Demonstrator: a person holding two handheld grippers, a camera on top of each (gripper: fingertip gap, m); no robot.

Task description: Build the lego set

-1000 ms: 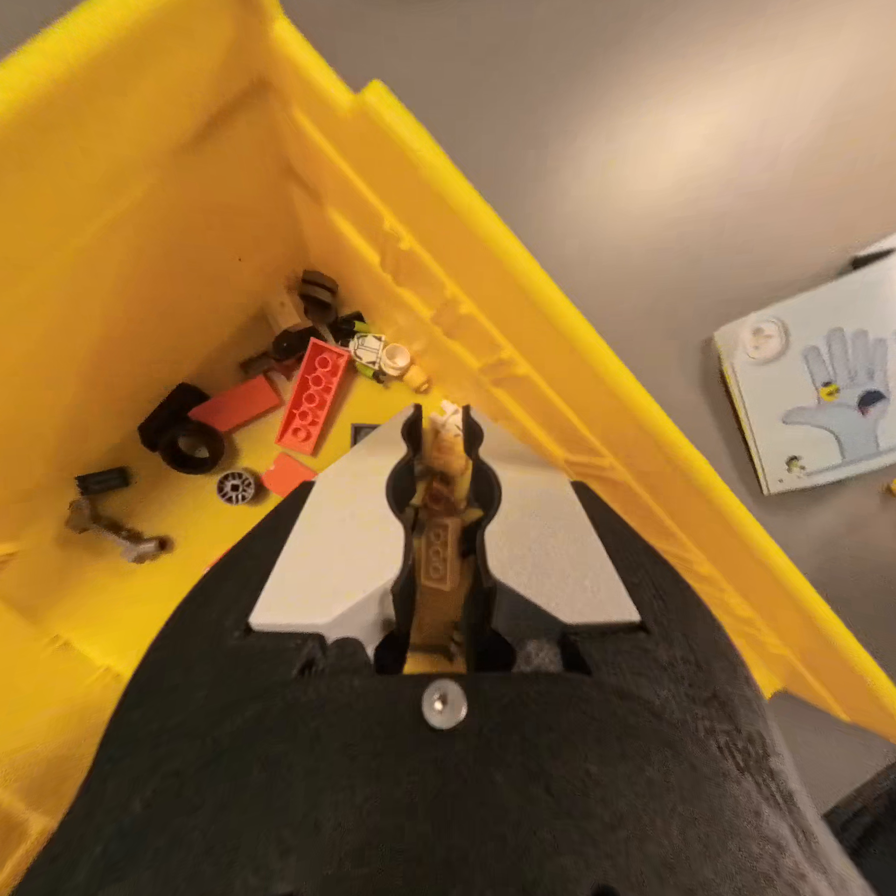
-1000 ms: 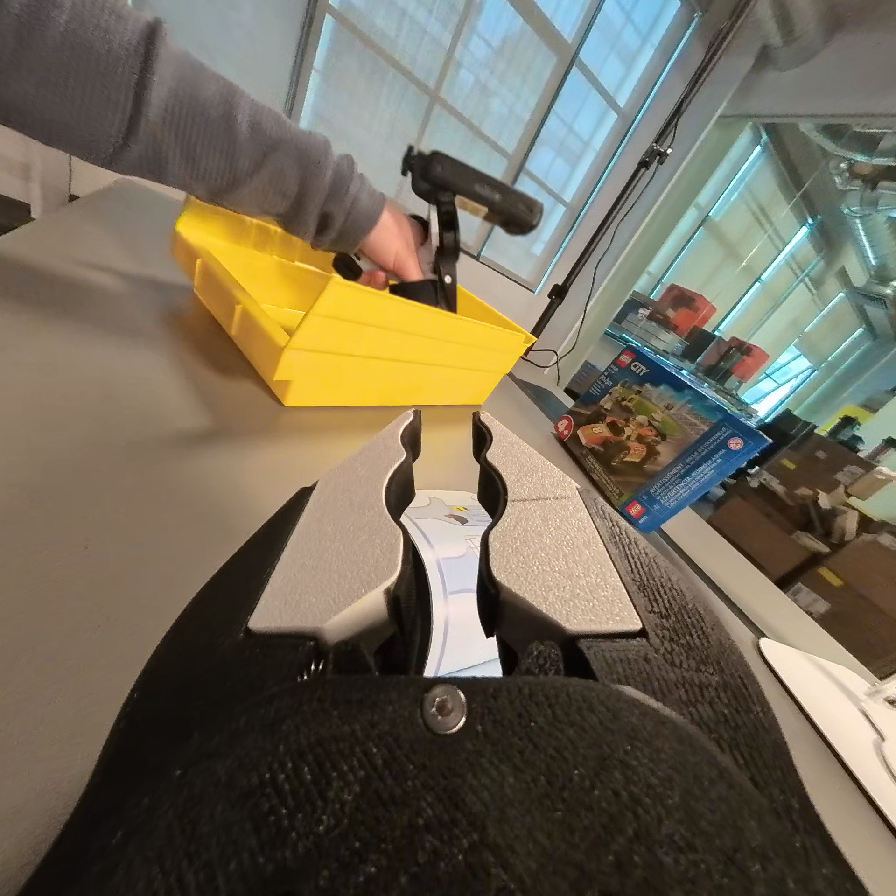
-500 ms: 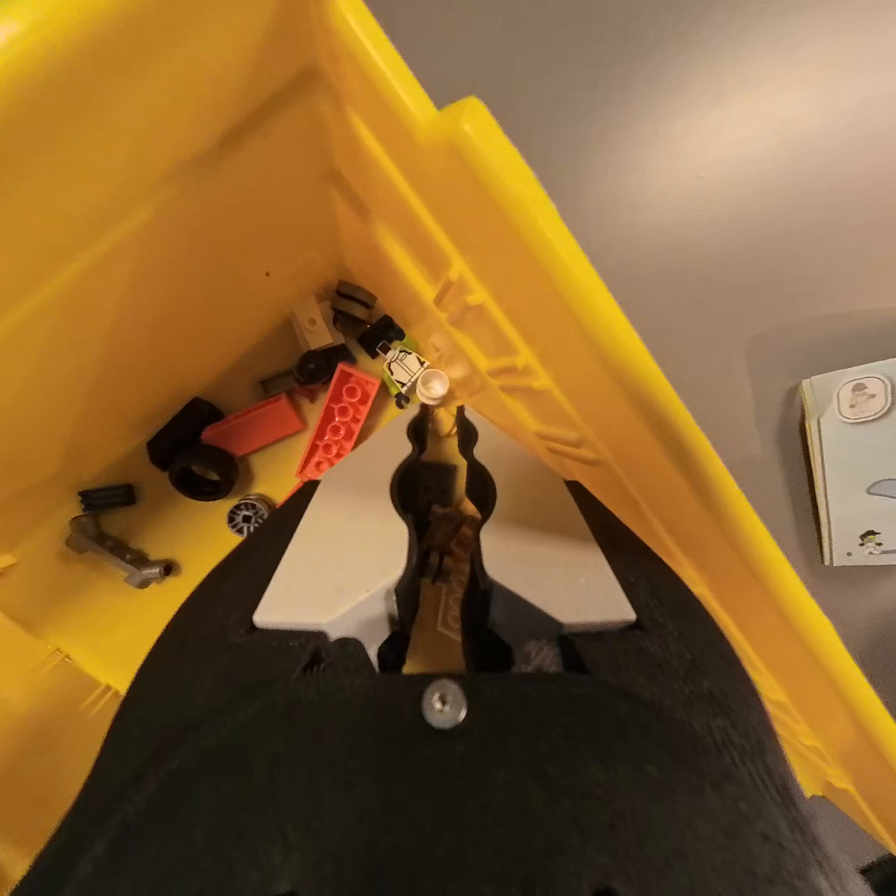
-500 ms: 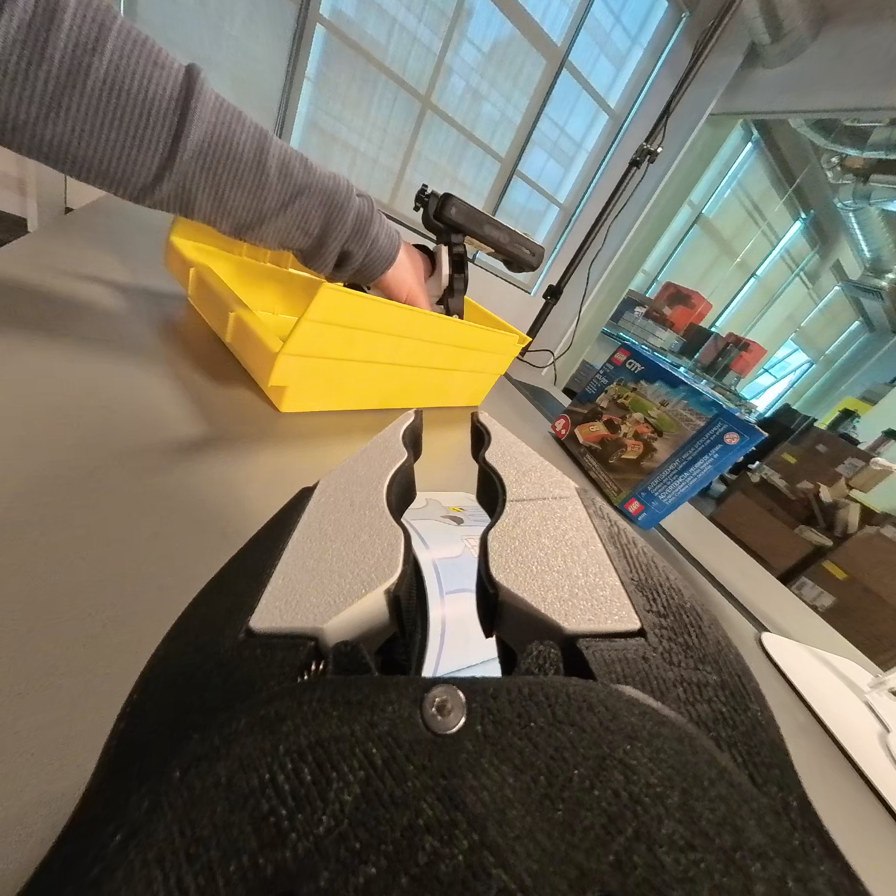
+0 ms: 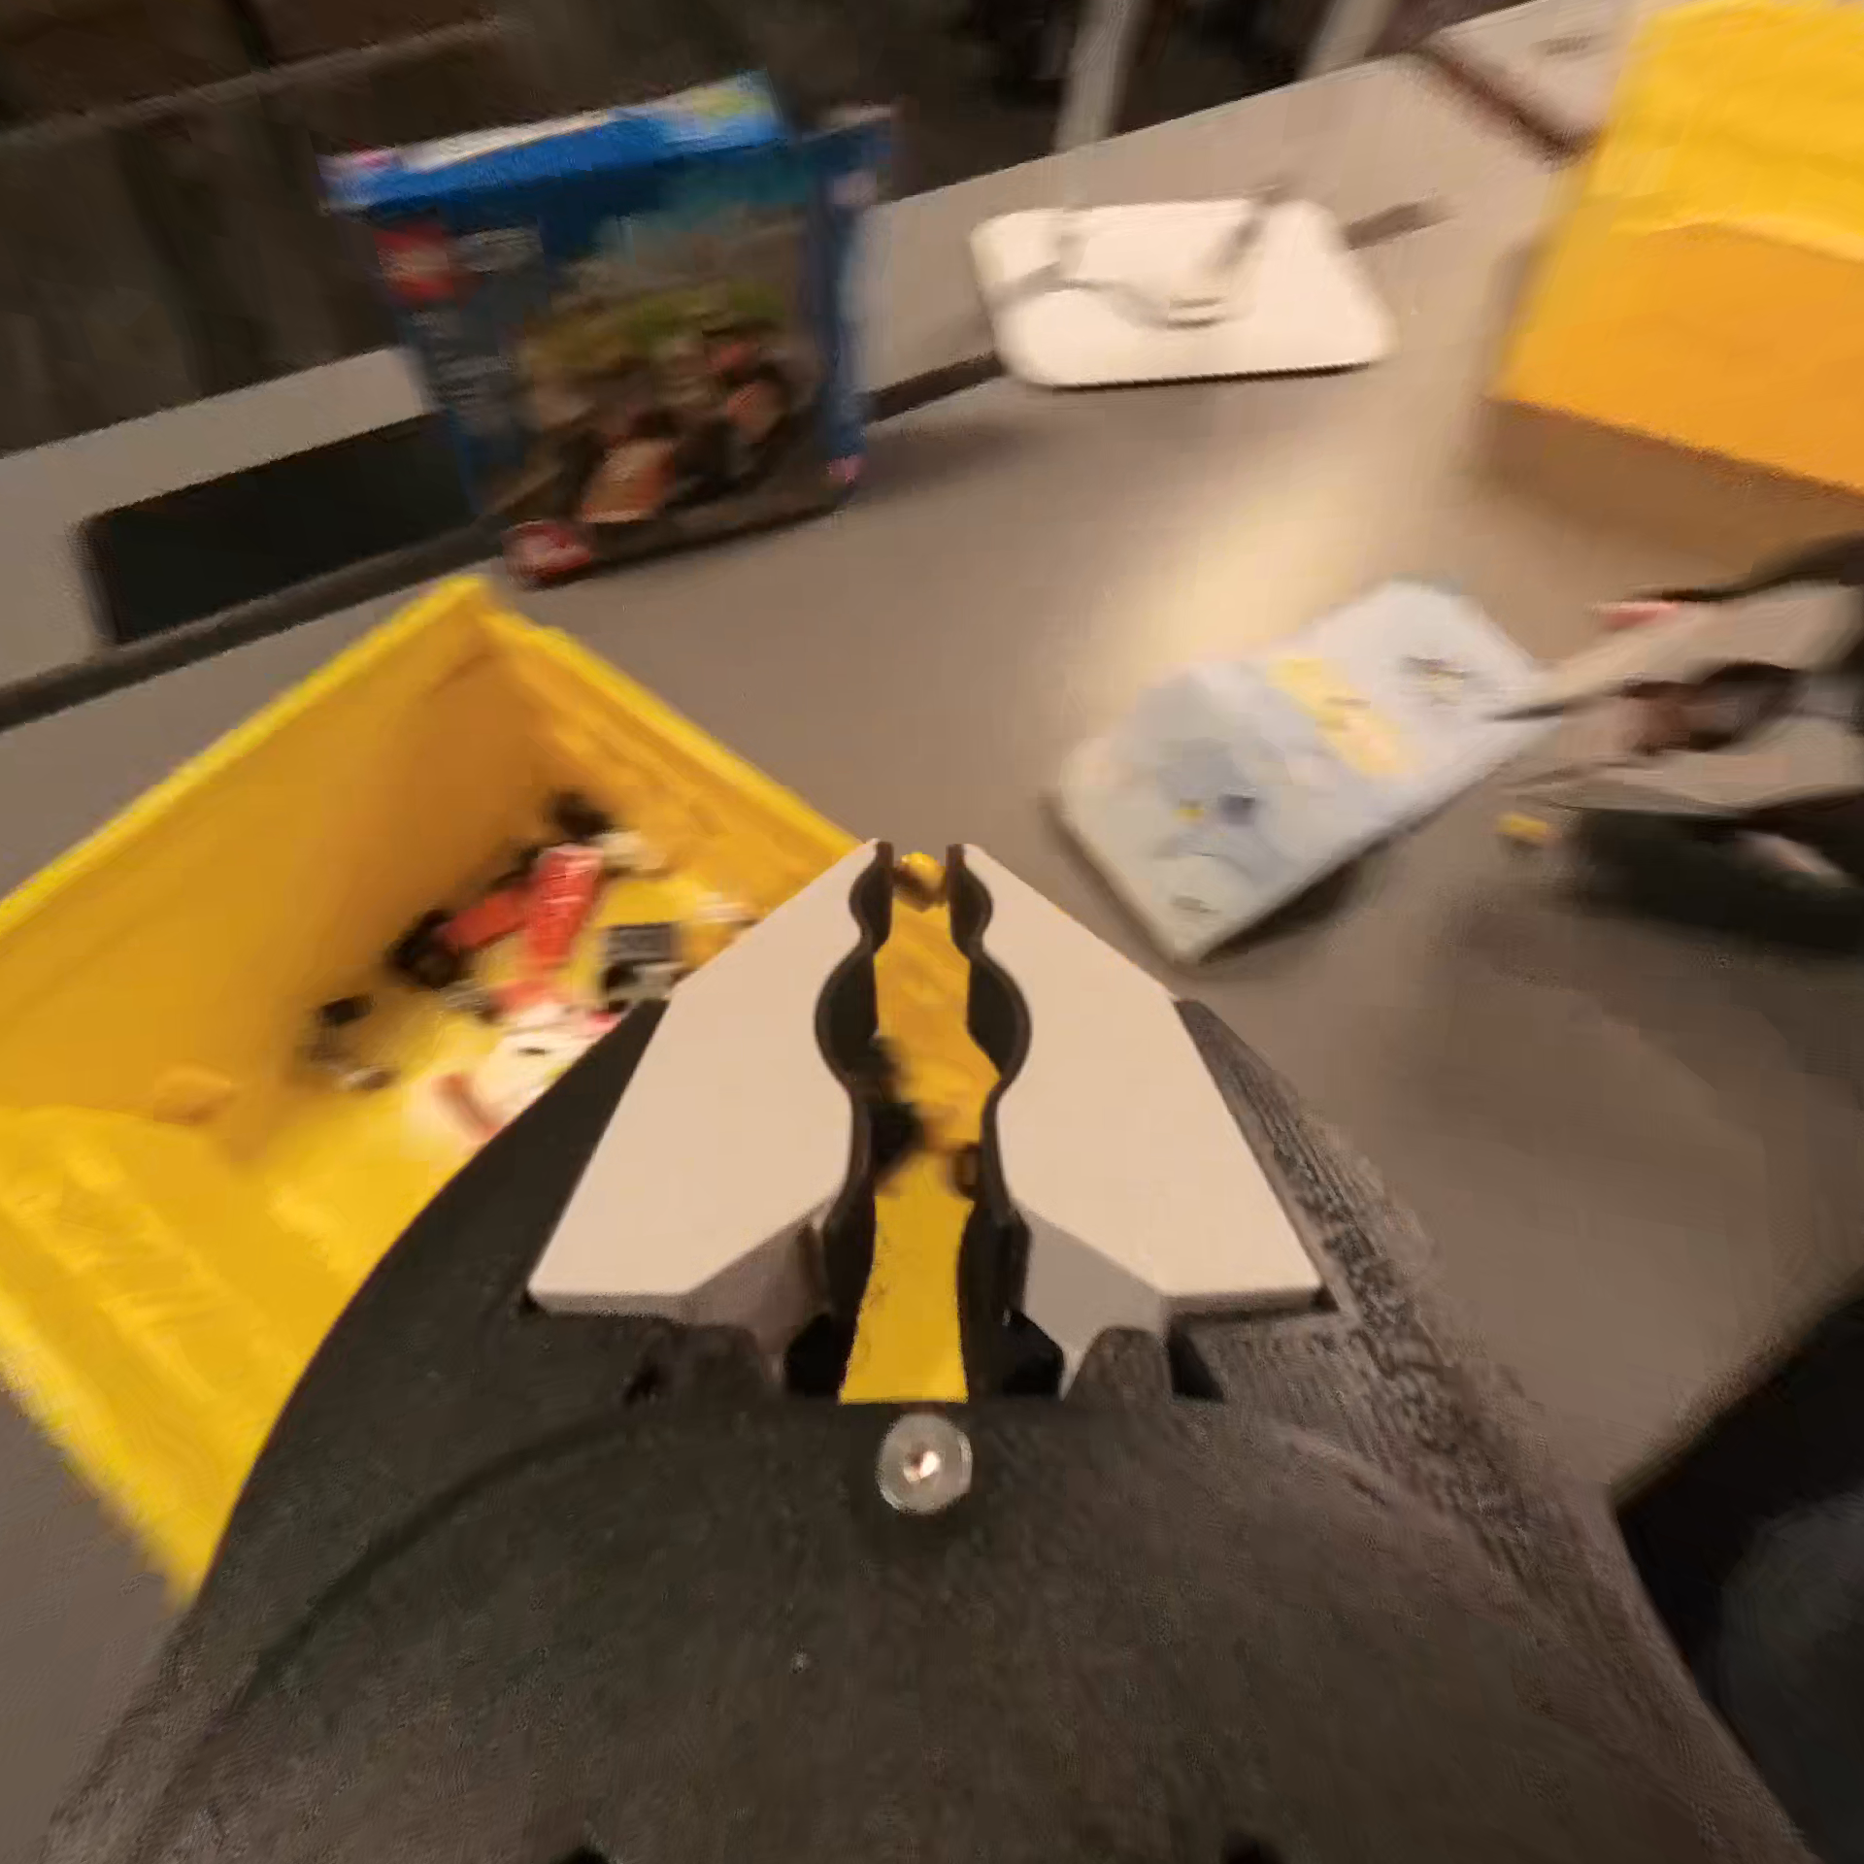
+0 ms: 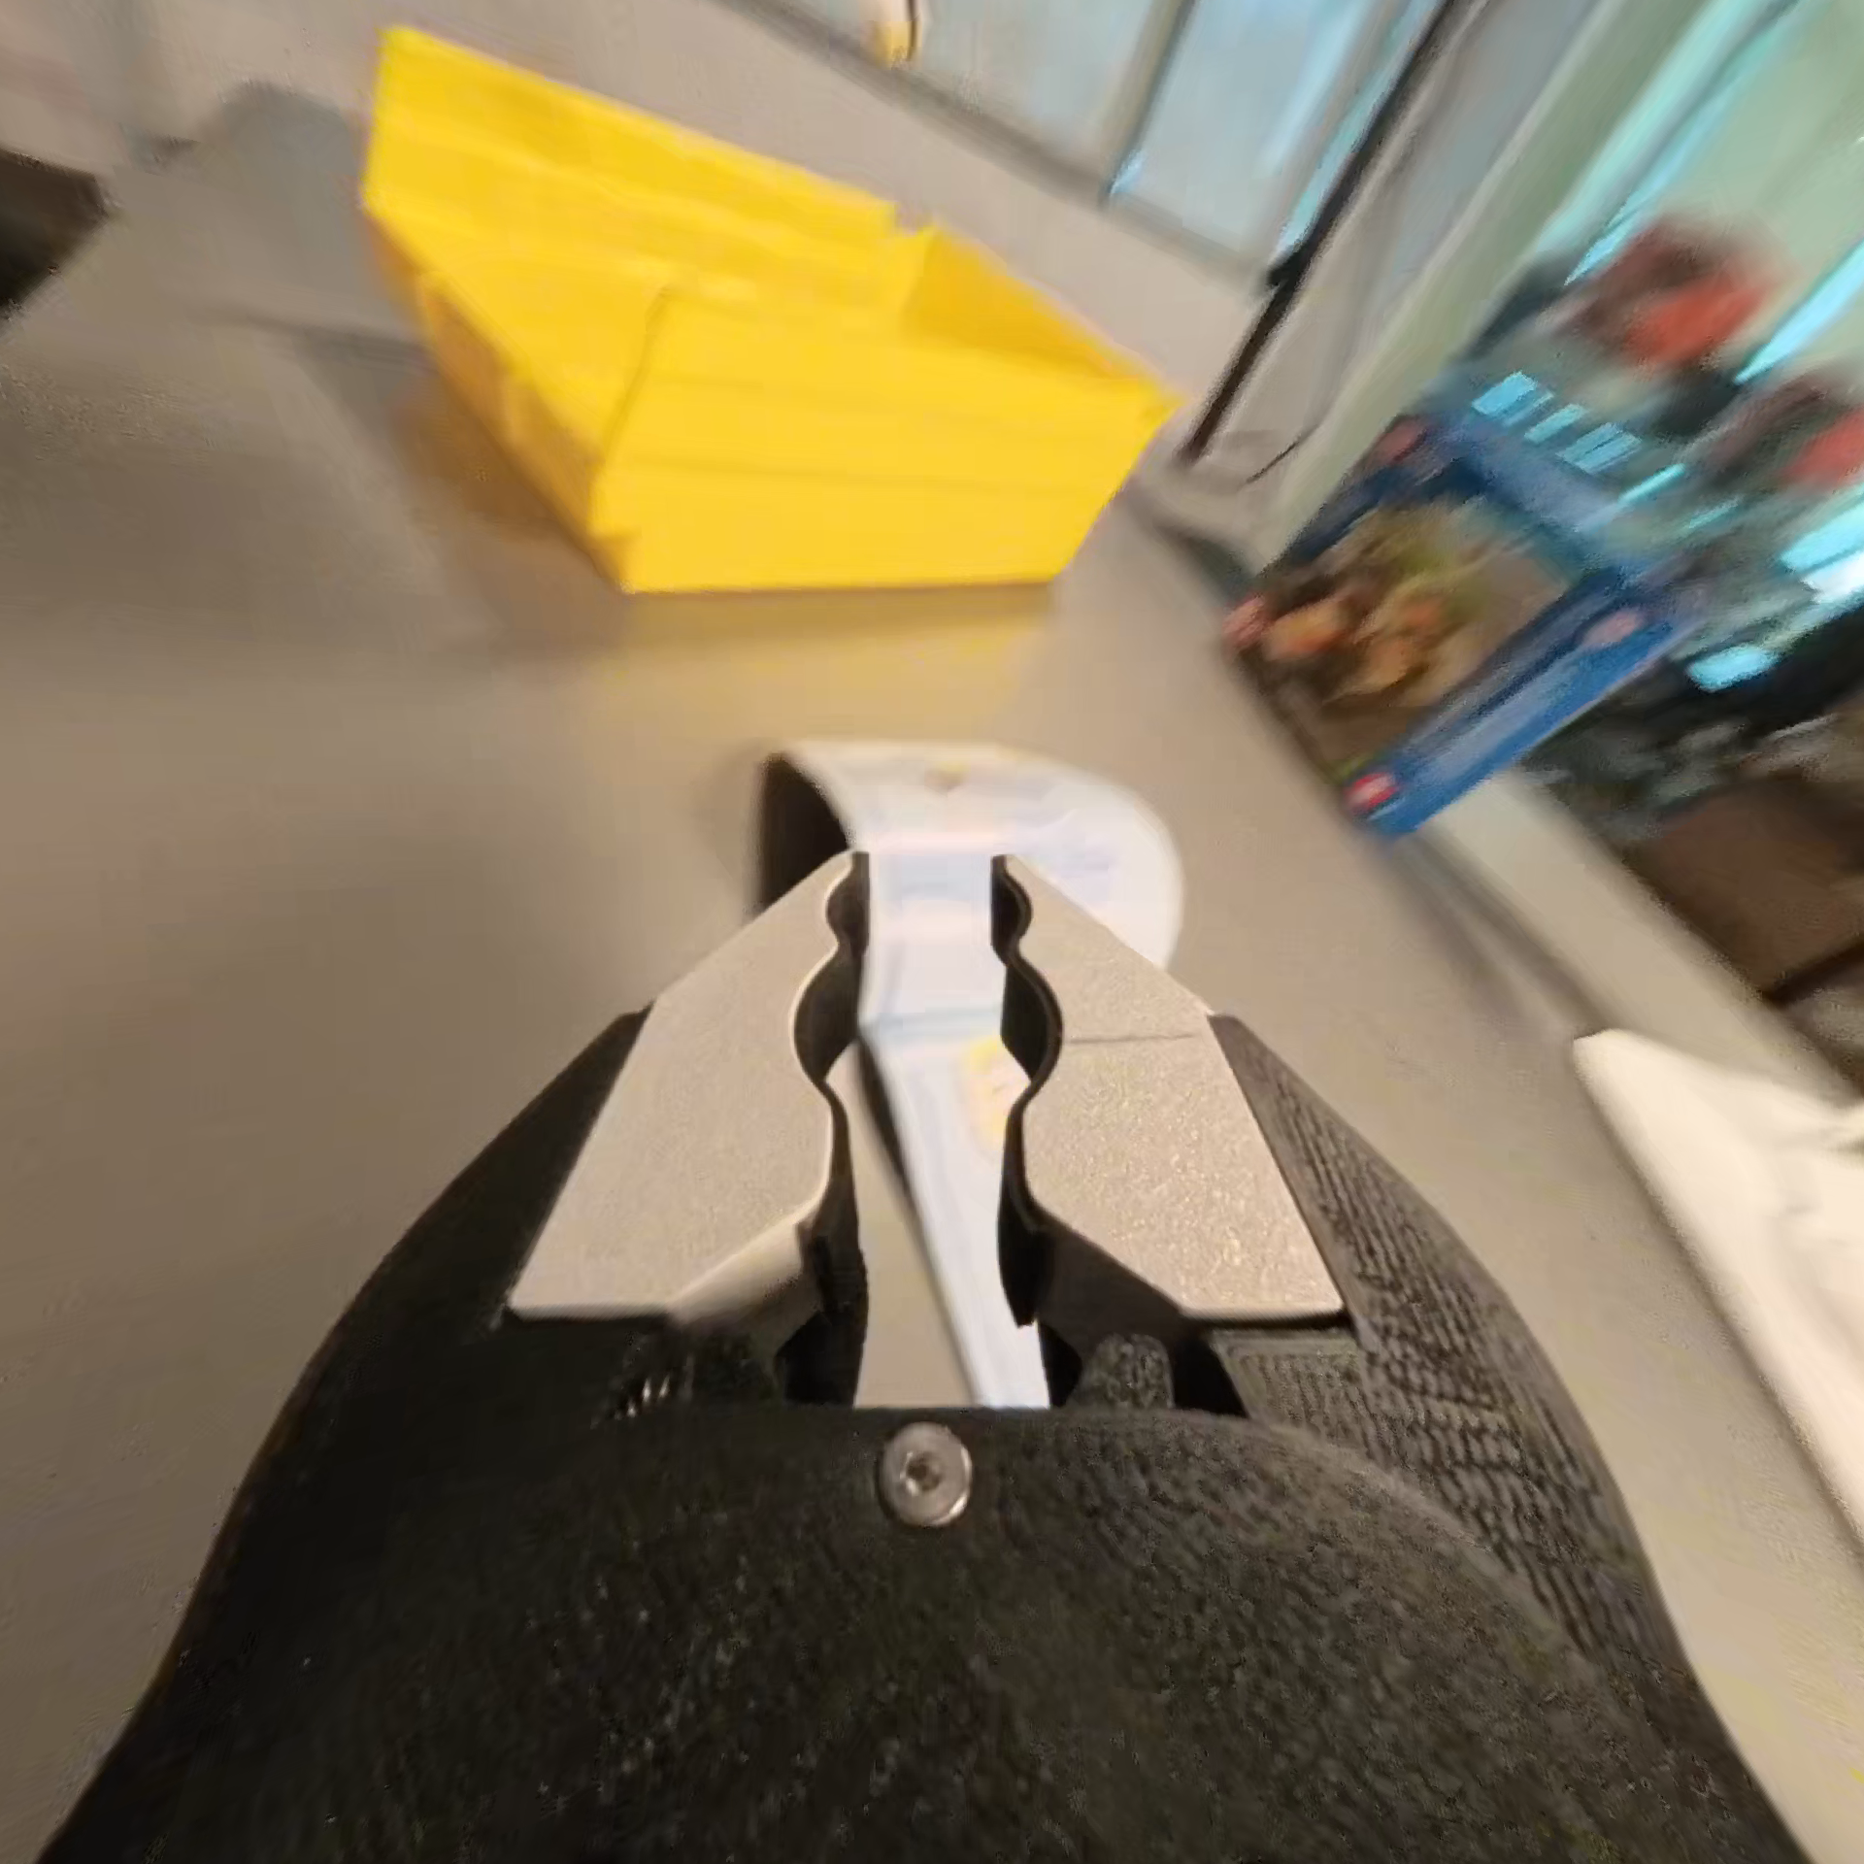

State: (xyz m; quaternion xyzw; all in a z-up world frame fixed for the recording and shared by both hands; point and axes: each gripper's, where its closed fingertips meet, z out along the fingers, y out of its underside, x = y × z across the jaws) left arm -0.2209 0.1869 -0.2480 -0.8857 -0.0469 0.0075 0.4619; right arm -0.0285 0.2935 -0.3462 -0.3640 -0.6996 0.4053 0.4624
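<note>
Your left gripper [image 5: 920,876] is above the near corner of the yellow bin [image 5: 252,1190], jaws nearly closed, pinching a small yellow piece [image 5: 916,874] at the tips. Loose lego pieces [image 5: 525,928] lie blurred in the bin at 10 o'clock from the tips. The booklet [image 5: 1291,767] lies on the table [image 5: 1009,646] at 2 o'clock, the blue lego box [image 5: 625,333] at 11 o'clock. Your right gripper [image 6: 923,859] has its jaws part open over the booklet [image 6: 1009,817]; whether they grip it, you cannot tell.
</note>
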